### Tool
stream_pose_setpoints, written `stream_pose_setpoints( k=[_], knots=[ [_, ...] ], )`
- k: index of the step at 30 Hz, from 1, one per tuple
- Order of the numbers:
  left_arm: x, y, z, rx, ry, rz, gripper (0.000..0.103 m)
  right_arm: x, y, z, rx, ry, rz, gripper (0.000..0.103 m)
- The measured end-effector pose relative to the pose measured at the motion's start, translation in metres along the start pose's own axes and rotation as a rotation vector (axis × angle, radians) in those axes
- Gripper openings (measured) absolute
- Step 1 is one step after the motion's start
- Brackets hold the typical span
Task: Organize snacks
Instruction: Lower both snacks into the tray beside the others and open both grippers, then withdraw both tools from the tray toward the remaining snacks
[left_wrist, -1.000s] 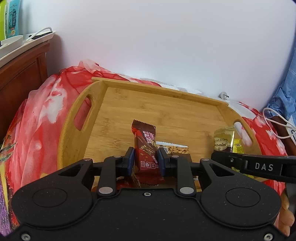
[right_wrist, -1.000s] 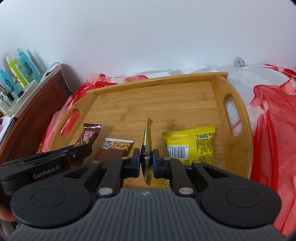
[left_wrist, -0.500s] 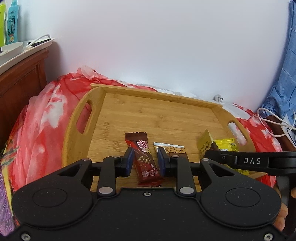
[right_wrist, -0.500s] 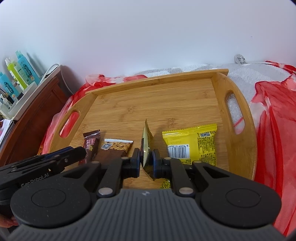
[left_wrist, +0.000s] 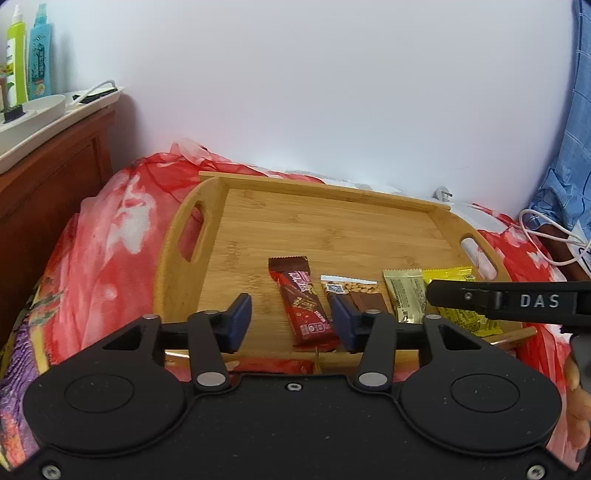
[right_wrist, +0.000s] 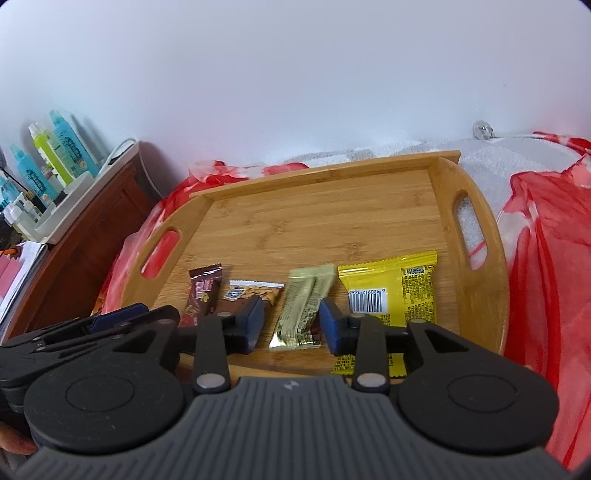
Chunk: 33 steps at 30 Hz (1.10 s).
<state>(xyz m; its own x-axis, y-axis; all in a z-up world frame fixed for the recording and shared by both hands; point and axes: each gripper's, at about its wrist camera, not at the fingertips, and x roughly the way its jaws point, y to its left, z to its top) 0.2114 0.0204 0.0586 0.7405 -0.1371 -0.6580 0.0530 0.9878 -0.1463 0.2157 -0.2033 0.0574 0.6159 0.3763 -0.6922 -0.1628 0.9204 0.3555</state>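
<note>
Newly released red bar (left_wrist: 303, 302), "DAS" gripper (left_wrist: 480, 297)

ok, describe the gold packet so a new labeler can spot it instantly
Find the bamboo tray on the red blanket; four snacks lie in a row along its near edge. The gold packet is third from the left, between the almond bar and the yellow bag. It alone is shiny pale gold.
</note>
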Motion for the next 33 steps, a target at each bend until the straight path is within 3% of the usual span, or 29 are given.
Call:
stream_pose_setpoints(
  k=[9, 15, 25, 29, 33],
  knots=[
    [-0.024, -0.005, -0.013, 0.056, -0.024, 0.019, 0.070, -0.026, 0.011, -0.013, -0.074, -0.041, -0.006, 0.060],
    [-0.045, -0.005, -0.025, 0.079, -0.051, 0.027, 0.084, -0.047, 0.021, -0.027, -0.142, -0.083, -0.014, 0.068],
    [-0.090, 0.005, -0.059, 0.079, -0.122, 0.046, 0.091, -0.082, 0.020, -0.070, -0.204, -0.159, -0.054, 0.080],
    [-0.102, 0.005, -0.074, 0.103, -0.160, 0.089, 0.092, -0.091, 0.017, -0.086, -0.216, -0.193, -0.081, 0.086],
    [-0.115, 0.008, -0.090, 0.088, -0.230, 0.102, 0.097, -0.099, 0.012, -0.103, -0.218, -0.286, -0.153, 0.086]
  ],
)
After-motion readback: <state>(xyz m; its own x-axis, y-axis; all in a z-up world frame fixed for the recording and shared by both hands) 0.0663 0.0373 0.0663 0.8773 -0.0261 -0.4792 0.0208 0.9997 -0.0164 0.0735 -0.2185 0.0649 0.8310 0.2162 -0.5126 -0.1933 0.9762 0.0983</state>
